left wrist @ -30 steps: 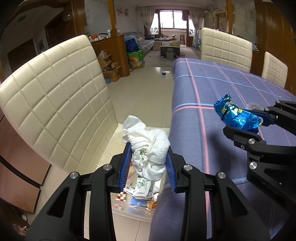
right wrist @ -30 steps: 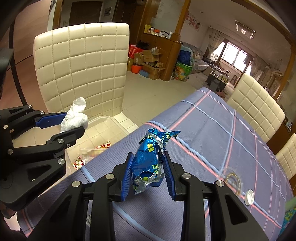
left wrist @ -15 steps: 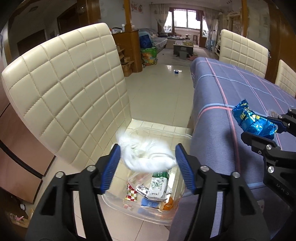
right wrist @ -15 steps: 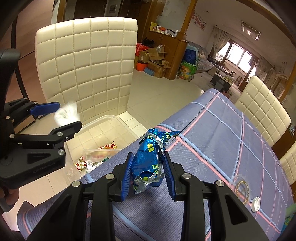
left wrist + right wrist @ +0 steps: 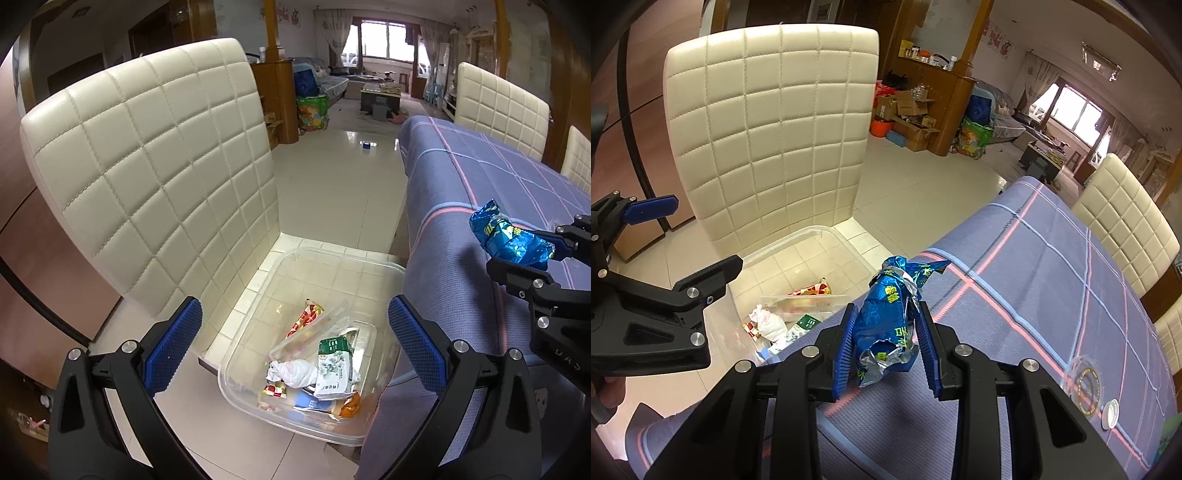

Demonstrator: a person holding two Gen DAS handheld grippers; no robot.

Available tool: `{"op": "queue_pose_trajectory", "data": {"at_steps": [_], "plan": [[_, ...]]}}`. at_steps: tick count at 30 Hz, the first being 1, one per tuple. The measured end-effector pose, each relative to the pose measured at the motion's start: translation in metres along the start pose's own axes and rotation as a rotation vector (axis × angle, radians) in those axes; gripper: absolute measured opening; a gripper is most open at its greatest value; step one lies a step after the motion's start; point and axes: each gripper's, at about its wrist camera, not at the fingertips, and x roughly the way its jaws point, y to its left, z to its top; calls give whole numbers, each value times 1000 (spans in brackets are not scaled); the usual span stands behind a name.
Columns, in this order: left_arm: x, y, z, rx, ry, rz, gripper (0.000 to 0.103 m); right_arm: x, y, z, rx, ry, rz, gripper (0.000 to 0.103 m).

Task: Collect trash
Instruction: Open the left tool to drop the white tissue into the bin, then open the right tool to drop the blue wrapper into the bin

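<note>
Left tool (image 5: 295, 343), left wrist view: jaws spread wide and opening, nothing between the blue pads (image 5: 173, 343). Directly below, on the tiled floor: clear plastic bin (image 5: 384, 264), standing between the cream quilted chair (image 5: 147, 177) and the draped edge of the tabletop (image 5: 461, 206). Inside the bin: white crumpled tissue (image 5: 293, 373), lying loose among a green-and-white packet (image 5: 334, 363), a red-and-yellow wrapper (image 5: 308, 314) and other scraps. At far right: right tool (image 5: 550, 258), clenched on a blue foil wrapper (image 5: 511, 240), above the purple checked cloth.

Right tool (image 5: 886, 350), right wrist view: jaws clamped on both sides of the blue foil wrapper (image 5: 890, 314), which stands roughly upright, top end twisted. Held over the tabletop (image 5: 1052, 288) near its edge. Bin (image 5: 809, 236) below and to the left; tissue (image 5: 770, 325) inside it. Left tool (image 5: 679, 243) at left edge, released, empty. White bottle cap (image 5: 1111, 419) on the cloth at right.
</note>
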Motion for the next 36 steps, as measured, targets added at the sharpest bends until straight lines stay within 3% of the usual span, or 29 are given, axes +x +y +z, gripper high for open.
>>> {"op": "queue_pose_trajectory", "data": {"at_steps": [8, 18, 20, 22, 23, 36], "plan": [[-3, 19, -9, -12, -8, 60, 100, 6, 17, 10, -33, -7, 24, 32], [-4, 41, -17, -67, 3, 63, 100, 14, 38, 19, -87, -8, 51, 33], [-4, 42, -17, -68, 3, 64, 99, 14, 41, 22, -101, -19, 16, 38], [-4, 42, -17, -72, 3, 65, 99, 14, 41, 25, -106, -31, -34, 63], [-4, 42, -17, -75, 4, 65, 99, 12, 39, 25, -99, -40, -43, 67], [-6, 31, -12, -62, 5, 39, 99, 2, 17, 17, -37, -39, -49, 69]]}}
